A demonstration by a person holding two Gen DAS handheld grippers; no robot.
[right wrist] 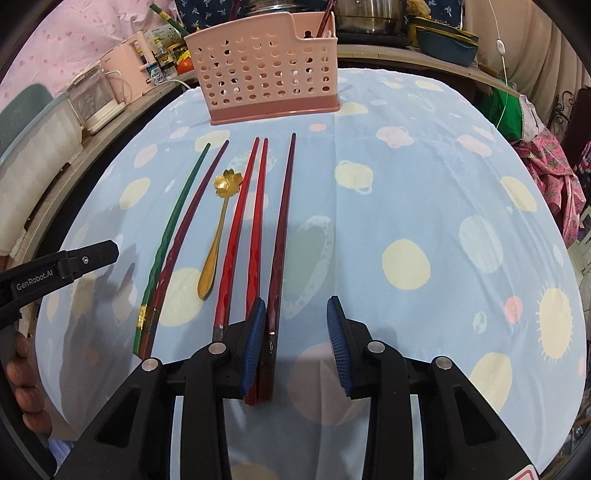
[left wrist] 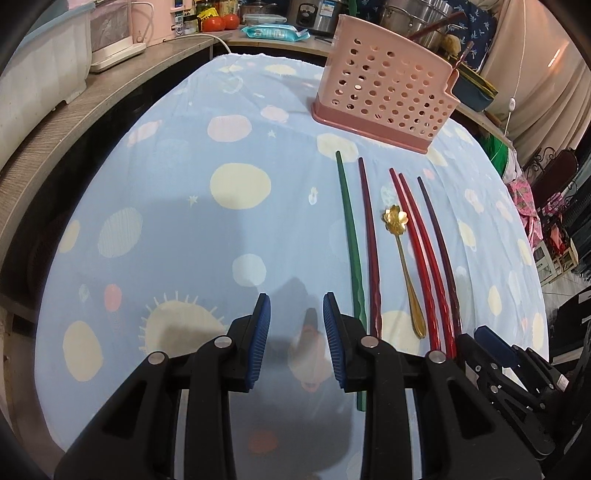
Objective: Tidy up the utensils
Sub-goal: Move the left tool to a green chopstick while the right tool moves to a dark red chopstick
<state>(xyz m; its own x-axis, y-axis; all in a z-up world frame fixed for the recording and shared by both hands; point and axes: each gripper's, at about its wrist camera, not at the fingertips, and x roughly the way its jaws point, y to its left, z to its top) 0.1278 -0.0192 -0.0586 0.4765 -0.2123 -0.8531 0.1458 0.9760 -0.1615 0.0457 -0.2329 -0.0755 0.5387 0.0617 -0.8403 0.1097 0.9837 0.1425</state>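
On the blue patterned cloth lie, side by side, a green chopstick (left wrist: 351,236), a maroon chopstick (left wrist: 369,236), a gold flower-bowl spoon (left wrist: 402,266), two red chopsticks (left wrist: 417,251) and a dark purple chopstick (left wrist: 439,251). Behind them stands a pink perforated holder (left wrist: 384,99). My left gripper (left wrist: 296,299) is open over bare cloth, just left of the green chopstick's near end. My right gripper (right wrist: 296,301) is open. The dark purple chopstick (right wrist: 282,221) runs between its jaws, close beside the left pad (right wrist: 255,332), with a wide gap to the other pad. A reddish chopstick (right wrist: 325,18) stands in the holder (right wrist: 266,66).
A wooden ledge (left wrist: 110,92) curves around the far side and carries pink appliances, jars, pots and a rice cooker. A finger of the left gripper (right wrist: 92,254) and a person's fingers (right wrist: 22,369) show at the right wrist view's left edge. Pink fabric (right wrist: 546,166) hangs at the right.
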